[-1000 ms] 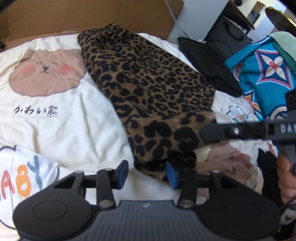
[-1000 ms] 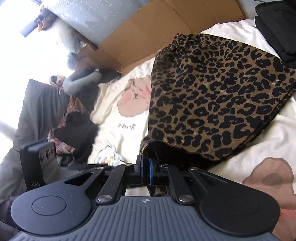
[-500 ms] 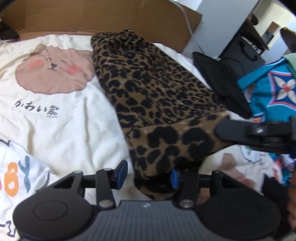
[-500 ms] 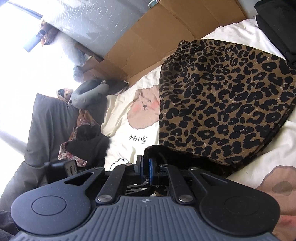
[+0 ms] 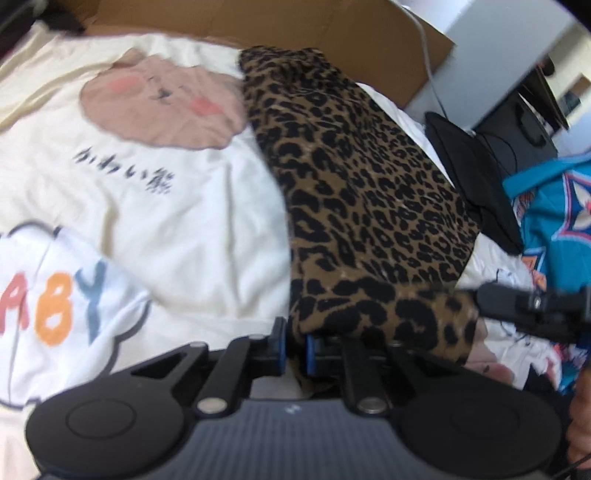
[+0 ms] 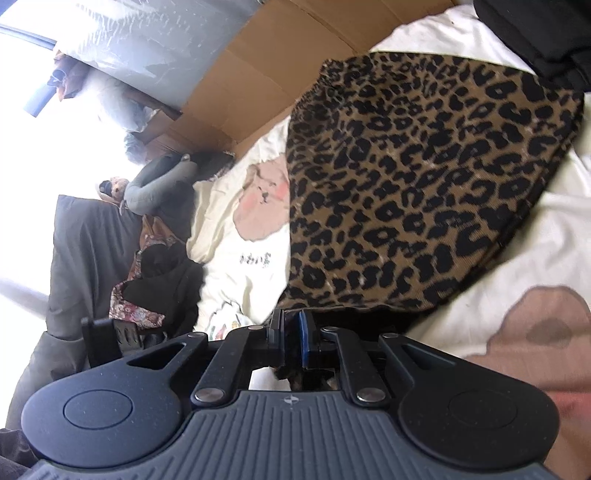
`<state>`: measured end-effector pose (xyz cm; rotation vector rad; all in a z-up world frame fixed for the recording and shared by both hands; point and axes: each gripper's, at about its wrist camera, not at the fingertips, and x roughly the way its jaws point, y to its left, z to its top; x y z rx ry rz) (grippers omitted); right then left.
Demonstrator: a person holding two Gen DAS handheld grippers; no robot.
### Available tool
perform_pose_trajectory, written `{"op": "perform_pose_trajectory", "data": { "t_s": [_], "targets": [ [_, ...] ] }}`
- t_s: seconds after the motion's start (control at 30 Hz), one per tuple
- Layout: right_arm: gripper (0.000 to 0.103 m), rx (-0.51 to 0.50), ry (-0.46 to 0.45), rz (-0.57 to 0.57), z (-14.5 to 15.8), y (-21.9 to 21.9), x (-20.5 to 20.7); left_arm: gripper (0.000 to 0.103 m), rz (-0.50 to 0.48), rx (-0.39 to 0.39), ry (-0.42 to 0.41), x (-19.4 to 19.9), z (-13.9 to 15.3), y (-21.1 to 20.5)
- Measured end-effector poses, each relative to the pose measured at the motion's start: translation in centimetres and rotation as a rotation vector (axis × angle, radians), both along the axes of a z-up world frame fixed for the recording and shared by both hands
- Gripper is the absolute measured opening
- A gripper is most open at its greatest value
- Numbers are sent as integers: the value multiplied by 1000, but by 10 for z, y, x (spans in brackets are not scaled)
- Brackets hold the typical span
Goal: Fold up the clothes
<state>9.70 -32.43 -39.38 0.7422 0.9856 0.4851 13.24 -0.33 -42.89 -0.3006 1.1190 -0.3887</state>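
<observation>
Both the left gripper point(image 5: 294, 345) and right gripper point(image 6: 291, 334) pinch the near hem of the leopard-print garment point(image 5: 362, 192), which stretches toward twelve o'clock over the bear-print sheet point(image 5: 177, 206). Cardboard point(image 5: 258, 22) backs it at twelve; a teal cloth point(image 5: 550, 225) lies at three

The left gripper point(image 5: 294, 349) has its two blue-padded fingers point(image 5: 279, 347) drawn close together, with only a narrow gap between the pads, and a fold of cloth is pinched in that gap; more cloth drapes over the finger on the right side. The right gripper point(image 6: 291, 338) is likewise nearly closed, its pads point(image 6: 305, 338) set close and parallel with dark cloth caught between them just past the tips. In the left wrist view the right gripper's black body reaches in from the right edge, level with the left fingertips, and part of a hand point(image 5: 580, 417) shows below it
</observation>
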Motion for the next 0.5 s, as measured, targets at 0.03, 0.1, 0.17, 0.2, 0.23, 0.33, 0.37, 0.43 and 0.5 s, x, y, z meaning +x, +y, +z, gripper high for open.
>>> {"op": "perform_pose_trajectory", "data": {
  "t_s": [0.03,0.1,0.17,0.2,0.23,0.33,0.37,0.43,0.5],
  "targets": [
    [8,-3,7,5,-2,0,-1,11,26,-30,23,1,-2,6],
    [8,-7,23,16,-7,2,-4,11,77,-98,67,2,-6,18],
    [9,-11,34,36,-11,4,-5,11,98,-144,93,4,-10,23],
    [12,-13,39,47,-13,6,-5,12,94,-146,96,4,-11,23],
    [14,-15,44,58,-15,8,-6,13,87,-144,96,3,-11,21],
    [19,-10,46,71,-16,11,-6,35,68,-164,98,1,-12,15],
    [19,-7,44,73,-16,12,-6,41,65,-169,96,1,-13,13],
    [19,-1,40,74,-15,11,-6,47,65,-182,95,2,-13,9],
    [19,4,43,67,-15,10,-7,48,79,-208,110,3,-15,9]
  ]
}}
